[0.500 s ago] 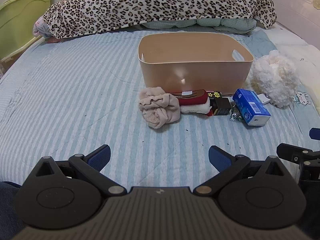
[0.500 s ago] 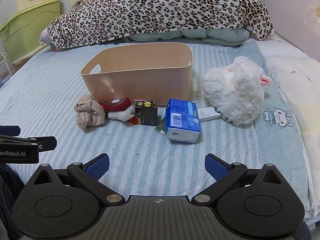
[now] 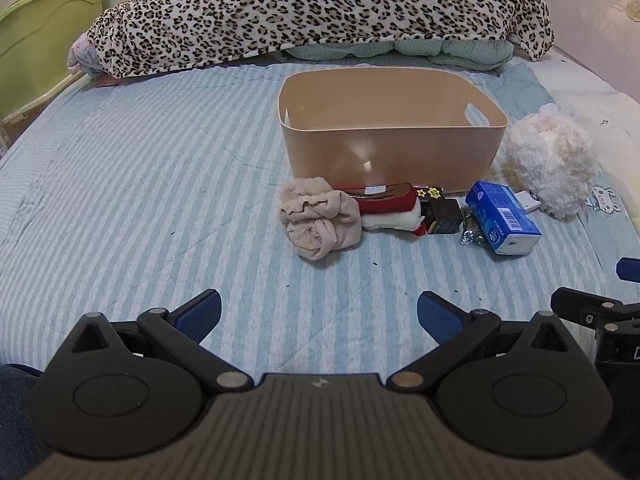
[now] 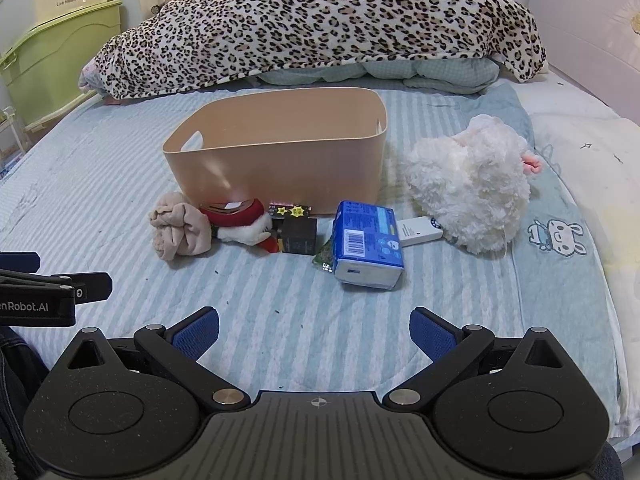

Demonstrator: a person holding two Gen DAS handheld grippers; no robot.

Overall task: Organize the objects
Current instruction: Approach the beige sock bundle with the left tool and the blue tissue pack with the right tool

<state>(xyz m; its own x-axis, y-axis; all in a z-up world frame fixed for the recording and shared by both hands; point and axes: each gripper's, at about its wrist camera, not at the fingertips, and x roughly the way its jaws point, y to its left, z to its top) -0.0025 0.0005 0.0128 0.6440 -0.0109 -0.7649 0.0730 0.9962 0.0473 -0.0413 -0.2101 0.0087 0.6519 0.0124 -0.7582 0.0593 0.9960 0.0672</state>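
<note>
Left gripper point(image 3: 319, 314), right gripper point(image 4: 314, 330): fingers apart.

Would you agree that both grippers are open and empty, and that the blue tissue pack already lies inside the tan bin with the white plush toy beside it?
Not quite: the blue tissue pack lies on the striped bedspread in front of the tan bin, not inside it, as the right wrist view shows. The rest holds: the left gripper and right gripper are open and empty, and the white plush toy sits beside the bin.
</note>
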